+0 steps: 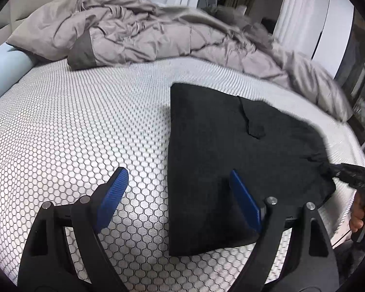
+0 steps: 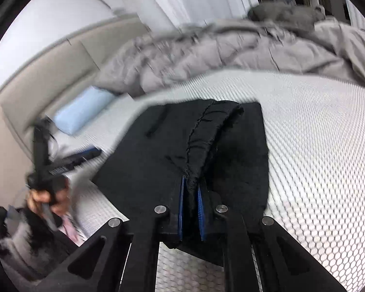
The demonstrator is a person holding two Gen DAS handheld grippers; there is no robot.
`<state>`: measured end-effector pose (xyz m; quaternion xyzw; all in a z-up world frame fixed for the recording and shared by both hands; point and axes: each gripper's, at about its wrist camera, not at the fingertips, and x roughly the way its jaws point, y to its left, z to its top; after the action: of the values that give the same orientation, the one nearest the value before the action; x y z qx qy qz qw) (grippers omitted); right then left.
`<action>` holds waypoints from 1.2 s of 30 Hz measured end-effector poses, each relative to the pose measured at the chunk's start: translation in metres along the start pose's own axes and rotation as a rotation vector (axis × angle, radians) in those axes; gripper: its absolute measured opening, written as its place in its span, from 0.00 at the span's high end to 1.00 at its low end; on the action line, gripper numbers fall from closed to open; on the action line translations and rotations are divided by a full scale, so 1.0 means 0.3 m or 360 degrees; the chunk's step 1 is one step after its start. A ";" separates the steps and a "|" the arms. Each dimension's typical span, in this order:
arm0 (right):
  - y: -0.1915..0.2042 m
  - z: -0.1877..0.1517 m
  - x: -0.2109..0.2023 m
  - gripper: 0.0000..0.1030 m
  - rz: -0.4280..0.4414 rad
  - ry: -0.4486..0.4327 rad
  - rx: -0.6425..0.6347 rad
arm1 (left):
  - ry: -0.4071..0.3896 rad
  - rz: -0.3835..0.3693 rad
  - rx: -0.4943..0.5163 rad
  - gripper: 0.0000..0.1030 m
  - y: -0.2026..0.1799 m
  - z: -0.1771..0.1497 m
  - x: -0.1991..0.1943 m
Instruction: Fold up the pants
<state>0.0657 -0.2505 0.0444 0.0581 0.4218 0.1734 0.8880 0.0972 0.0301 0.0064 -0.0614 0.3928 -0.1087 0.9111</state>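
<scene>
Black pants (image 1: 231, 133) lie folded into a thick pad on the honeycomb-patterned bed sheet (image 1: 73, 126). My left gripper (image 1: 177, 173) is open and straddles the pad's near left edge, with one blue pad over the sheet and the other over the cloth. In the right wrist view, my right gripper (image 2: 190, 182) is shut on a bunched ridge of the pants (image 2: 243, 150), and the blue pads squeeze the cloth. That gripper (image 1: 350, 177) also shows at the pants' right edge. A hand holds the blurred left gripper (image 2: 85, 155) at the far left.
A crumpled grey quilt (image 1: 158, 34) fills the far side of the bed. A light blue pillow (image 2: 82, 112) lies by the beige headboard (image 2: 48, 77). White curtains (image 1: 304, 17) hang behind. The bed's edge runs along the lower right (image 1: 338, 221).
</scene>
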 end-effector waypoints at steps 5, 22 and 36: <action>-0.091 -0.025 0.037 0.75 0.0024 0.0100 0.0133 | 0.0066 0.0029 0.0035 0.19 -0.019 -0.015 0.045; -0.169 0.000 0.089 0.76 0.0076 0.0089 0.0284 | 0.0092 0.0025 0.0062 0.19 -0.035 -0.035 0.061; -0.165 0.052 0.012 0.68 -0.0002 -0.0040 0.0269 | 0.0082 0.0042 0.0076 0.19 -0.050 -0.035 0.029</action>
<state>0.0925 -0.2946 0.0392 0.1347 0.4238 0.1361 0.8853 0.0931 0.0130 -0.0040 -0.0317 0.4144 -0.1076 0.9032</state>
